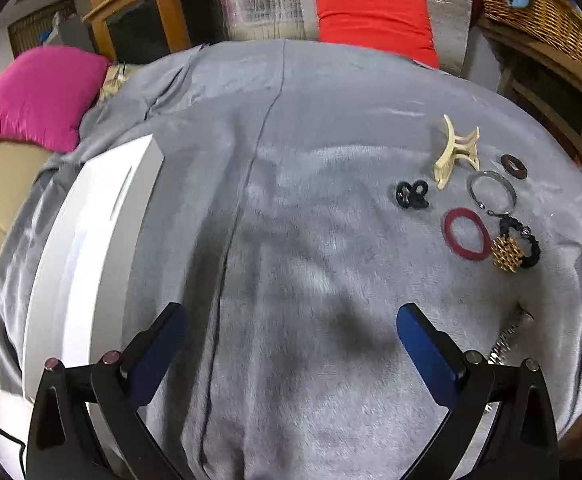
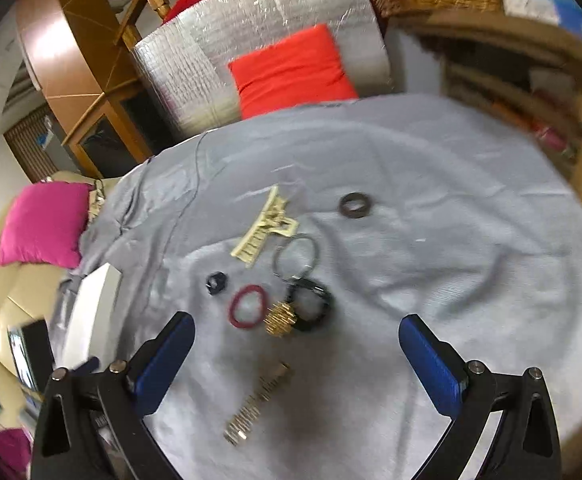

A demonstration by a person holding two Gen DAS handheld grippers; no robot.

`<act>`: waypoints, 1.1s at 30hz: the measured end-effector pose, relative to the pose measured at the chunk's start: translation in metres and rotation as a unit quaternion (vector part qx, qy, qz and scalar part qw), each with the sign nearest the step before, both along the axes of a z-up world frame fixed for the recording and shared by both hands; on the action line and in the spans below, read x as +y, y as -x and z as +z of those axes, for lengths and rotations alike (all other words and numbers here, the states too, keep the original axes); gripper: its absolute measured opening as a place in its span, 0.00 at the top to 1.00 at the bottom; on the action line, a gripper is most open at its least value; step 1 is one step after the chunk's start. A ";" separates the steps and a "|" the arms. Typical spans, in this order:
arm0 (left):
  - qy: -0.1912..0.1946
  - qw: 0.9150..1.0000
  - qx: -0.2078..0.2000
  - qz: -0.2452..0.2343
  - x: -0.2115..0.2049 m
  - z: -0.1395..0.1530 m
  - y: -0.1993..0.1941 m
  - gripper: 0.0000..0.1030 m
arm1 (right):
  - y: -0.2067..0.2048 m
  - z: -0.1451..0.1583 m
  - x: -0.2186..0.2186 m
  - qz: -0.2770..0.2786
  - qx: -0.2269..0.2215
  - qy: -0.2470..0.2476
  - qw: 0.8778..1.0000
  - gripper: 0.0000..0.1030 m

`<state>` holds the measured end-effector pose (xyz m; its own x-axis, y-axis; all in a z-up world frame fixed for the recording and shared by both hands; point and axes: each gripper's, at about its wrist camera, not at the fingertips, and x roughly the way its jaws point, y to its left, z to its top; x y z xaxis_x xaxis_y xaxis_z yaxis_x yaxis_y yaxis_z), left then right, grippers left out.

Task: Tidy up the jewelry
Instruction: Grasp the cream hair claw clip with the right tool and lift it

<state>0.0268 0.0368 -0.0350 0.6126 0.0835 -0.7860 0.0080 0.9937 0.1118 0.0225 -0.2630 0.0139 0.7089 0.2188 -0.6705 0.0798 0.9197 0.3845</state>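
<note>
Jewelry lies scattered on a grey cloth (image 1: 291,160). A cream hair claw (image 1: 457,151) (image 2: 265,226), a silver bangle (image 1: 491,192) (image 2: 295,256), a dark brown ring (image 1: 513,166) (image 2: 355,205), a small black clip (image 1: 412,195) (image 2: 215,282), a red band (image 1: 466,239) (image 2: 247,306) and a black tie with a gold spiky charm (image 1: 509,254) (image 2: 281,320) sit together. A gold watch strap (image 2: 259,400) (image 1: 507,338) lies nearest. A white box (image 1: 91,248) (image 2: 91,312) rests at the left. My left gripper (image 1: 291,332) and right gripper (image 2: 297,344) hover open, holding nothing.
A pink cushion (image 1: 39,96) lies beyond the cloth's left edge, a red cushion (image 1: 375,20) against silver foil at the back. A wicker basket (image 1: 539,12) and wooden shelves stand at the right, a wooden cabinet (image 1: 143,20) at the back left.
</note>
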 end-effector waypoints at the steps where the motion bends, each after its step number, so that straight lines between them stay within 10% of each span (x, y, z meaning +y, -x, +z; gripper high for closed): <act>1: -0.011 1.000 -0.009 0.005 0.001 0.001 -0.001 0.00 | -0.012 -0.003 0.003 0.006 0.002 -0.013 1.000 0.00; 13: -0.035 0.999 -0.009 0.015 0.012 -0.005 -0.024 0.00 | -0.120 -0.036 0.009 0.012 0.028 -0.122 0.992 0.13; 28: -0.021 1.000 -0.002 0.022 0.022 -0.010 -0.042 0.00 | -0.216 -0.089 0.021 0.005 0.104 -0.128 0.986 0.13; 33: -0.006 1.000 0.016 0.011 0.022 -0.016 -0.041 0.00 | -0.222 -0.088 0.031 -0.004 0.108 -0.092 0.990 0.46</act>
<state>0.0678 0.0587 -0.0509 0.5853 0.1060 -0.8039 -0.0108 0.9923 0.1230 0.2448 -0.2319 -0.0737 0.5552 0.3470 -0.7558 0.1855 0.8342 0.5193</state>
